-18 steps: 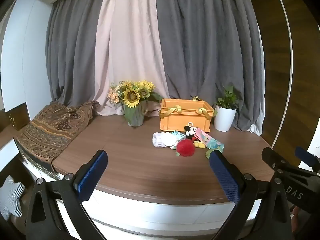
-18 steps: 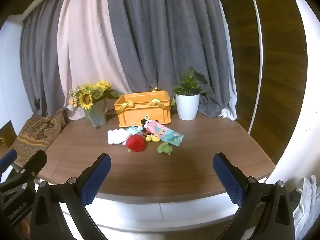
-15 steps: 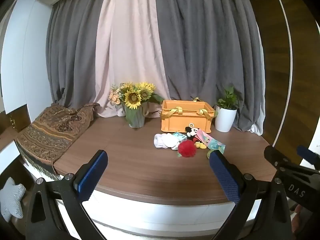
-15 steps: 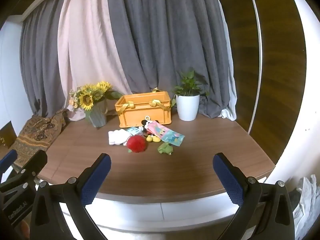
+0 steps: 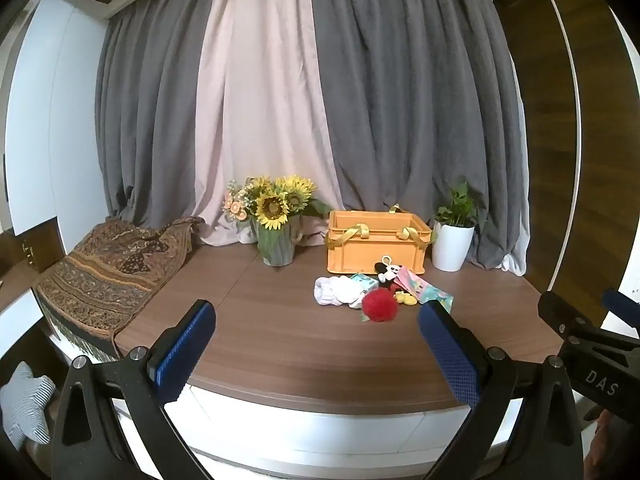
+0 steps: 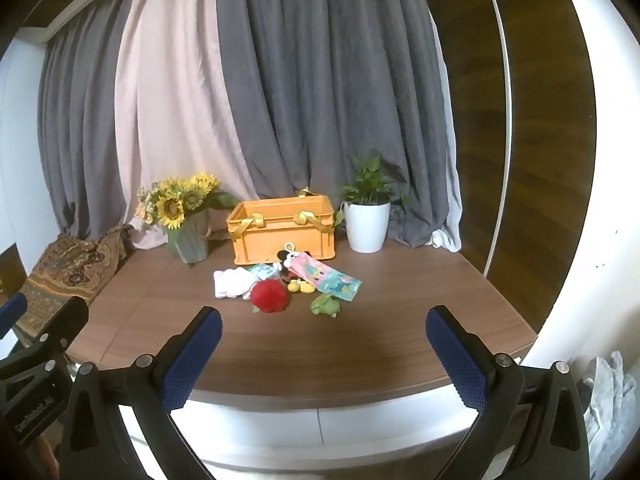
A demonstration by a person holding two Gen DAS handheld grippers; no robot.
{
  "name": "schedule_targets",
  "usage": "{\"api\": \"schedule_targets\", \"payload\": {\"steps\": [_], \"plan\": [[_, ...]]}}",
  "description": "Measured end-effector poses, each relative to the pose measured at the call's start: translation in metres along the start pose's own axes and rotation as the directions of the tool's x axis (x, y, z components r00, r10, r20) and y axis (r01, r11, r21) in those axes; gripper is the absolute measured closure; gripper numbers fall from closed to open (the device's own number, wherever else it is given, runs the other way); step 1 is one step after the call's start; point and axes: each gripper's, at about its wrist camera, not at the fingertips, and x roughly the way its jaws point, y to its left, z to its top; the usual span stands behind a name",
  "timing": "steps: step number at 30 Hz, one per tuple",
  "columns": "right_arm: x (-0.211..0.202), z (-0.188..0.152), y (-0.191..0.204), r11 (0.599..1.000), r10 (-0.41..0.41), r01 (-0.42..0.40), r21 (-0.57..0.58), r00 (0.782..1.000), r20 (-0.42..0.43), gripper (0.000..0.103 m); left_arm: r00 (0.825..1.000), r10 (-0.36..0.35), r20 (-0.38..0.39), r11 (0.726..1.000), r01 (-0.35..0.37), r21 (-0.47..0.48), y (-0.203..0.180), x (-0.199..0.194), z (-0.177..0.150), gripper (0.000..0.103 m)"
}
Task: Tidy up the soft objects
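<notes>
Nearest the cameras, the left tongs and right tongs hang released, blue pads spread wide with nothing between them, over the front edge of the wooden surface. Farther in lies the soft pile: a red pompom in front, a green plush (perhaps a frog, too small to tell) just beside it, white socks to the left, then a Mickey Mouse plush with a pastel printed pouch lying against it. Behind them stands the orange crate with yellow handles, between a sunflower vase and a potted plant. Grey and pink curtains hang at the back.
</notes>
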Motion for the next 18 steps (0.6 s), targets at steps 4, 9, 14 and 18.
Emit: {"api": "schedule_targets", "payload": {"steps": [4, 9, 14, 18], "plan": [[-0.0030, 0.0010, -0.0024, 1.000, 0.009, -0.009, 0.008, 1.000, 0.004, 0.000, 1.000, -0.007, -0.006, 1.000, 0.007, -0.009, 0.0032, -0.0012, 0.0026, 0.000], [-0.0049, -0.0025, -0.0019, 1.000, 0.010, -0.010, 0.007, 1.000, 0.011, 0.000, 1.000, -0.010, -0.006, 1.000, 0.010, -0.008, 0.0047, -0.0011, 0.0022, 0.000], [-0.0055, -0.0056, -0.0012, 1.000, 0.009, -0.009, 0.007, 1.000, 0.016, 0.000, 1.000, -0.020, -0.006, 1.000, 0.020, -0.008, 0.0050, -0.0020, 0.0029, 0.000], [-0.0065, -0.0031, -0.0014, 1.000, 0.007, -0.007, 0.007, 1.000, 0.019, 0.000, 1.000, -0.023, -0.004, 1.000, 0.023, -0.008, 0.0051, -0.0028, 0.0025, 0.000]]}}
